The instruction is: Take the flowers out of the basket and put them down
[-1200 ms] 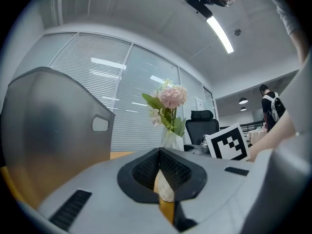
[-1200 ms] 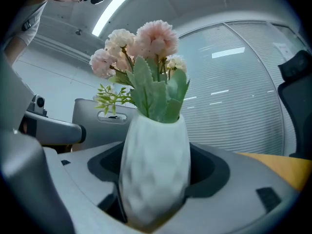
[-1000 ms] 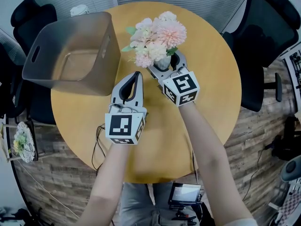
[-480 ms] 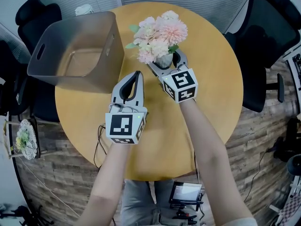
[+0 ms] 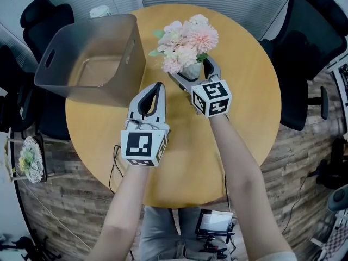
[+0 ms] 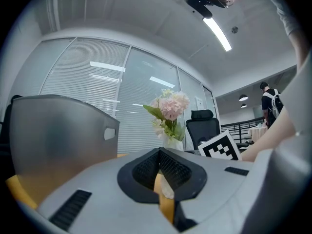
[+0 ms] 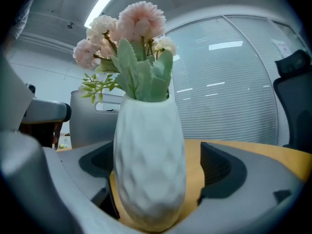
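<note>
Flowers point(image 5: 187, 37): I see pale pink and cream, green leaves.
Vase point(image 7: 148, 160): white, dimpled pattern.
Basket point(image 5: 103, 91): grey.
Table point(image 5: 244, 91): yellow-tan wood.
Left gripper point(image 5: 158, 86): grey, black-and-white marker squares.
Right gripper point(image 5: 190, 69): grey, black-and-white markers too.

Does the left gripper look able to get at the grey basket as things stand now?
Probably yes. The basket stands close beside the left gripper, with only bare table between them. Its jaws are shut, though.

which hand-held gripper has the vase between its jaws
The right hand-held gripper: its jaws, just opening, flank the white vase; the left hand-held gripper is shut, empty.
</note>
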